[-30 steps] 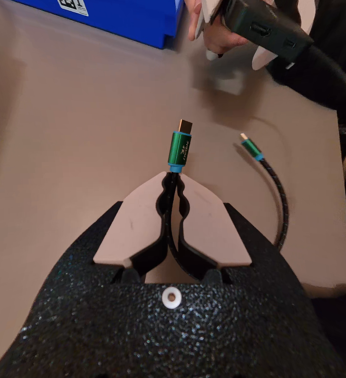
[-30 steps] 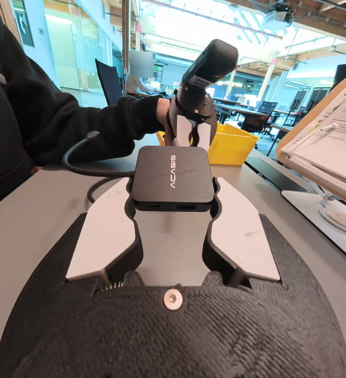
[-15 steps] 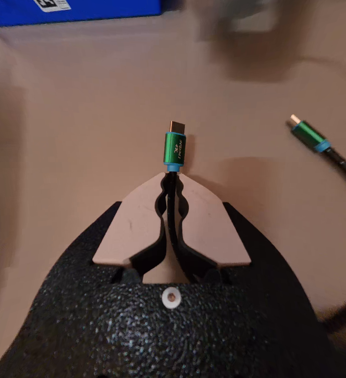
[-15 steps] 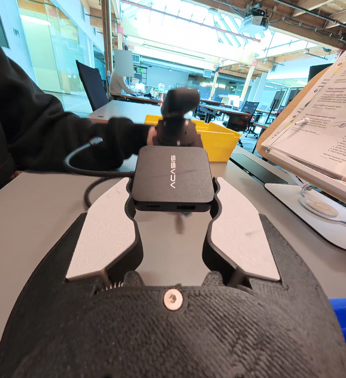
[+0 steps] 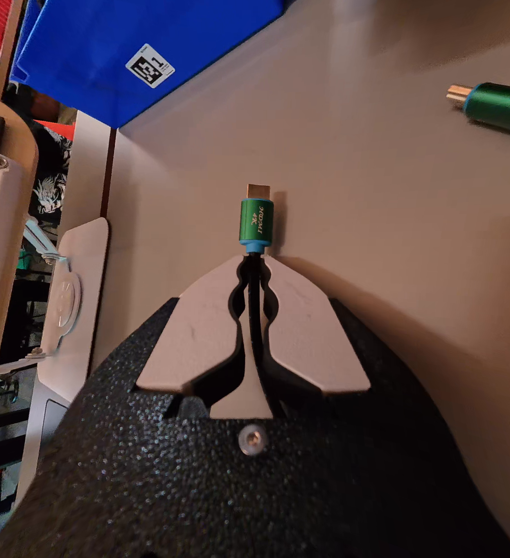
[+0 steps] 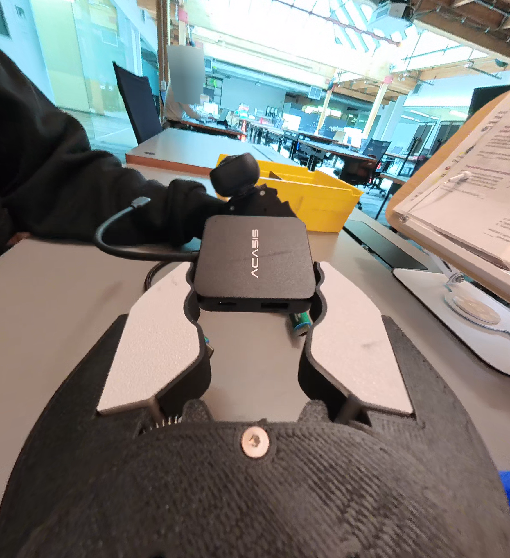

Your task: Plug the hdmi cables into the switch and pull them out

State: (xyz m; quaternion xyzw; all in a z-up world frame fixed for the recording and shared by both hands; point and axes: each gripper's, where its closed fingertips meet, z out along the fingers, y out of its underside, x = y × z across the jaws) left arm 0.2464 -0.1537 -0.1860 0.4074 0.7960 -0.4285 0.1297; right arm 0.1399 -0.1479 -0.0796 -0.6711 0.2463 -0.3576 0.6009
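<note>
My left gripper (image 5: 253, 256) is shut on a black braided cable just behind its green HDMI plug (image 5: 256, 223), which points forward just above the table (image 5: 368, 241). A second green HDMI plug (image 5: 501, 107) lies at the upper right. My right gripper (image 6: 253, 271) is shut on the black switch (image 6: 253, 262) and holds it above the table, ports facing the camera. A green plug (image 6: 300, 320) shows just beneath the switch. The switch's short black lead (image 6: 121, 229) curls off to the left. The left gripper (image 6: 241, 187) shows behind the switch, on a black sleeve.
A blue bin (image 5: 127, 54) stands at the far left of the table, near its edge. A document stand (image 6: 474, 196) with a white base (image 5: 75, 290) is beside it. A yellow bin (image 6: 308, 199) sits behind the switch.
My left gripper has swung left with its cable; the table edge and stand base have come into view. The right gripper has tilted the switch, and a green plug now shows under it.
</note>
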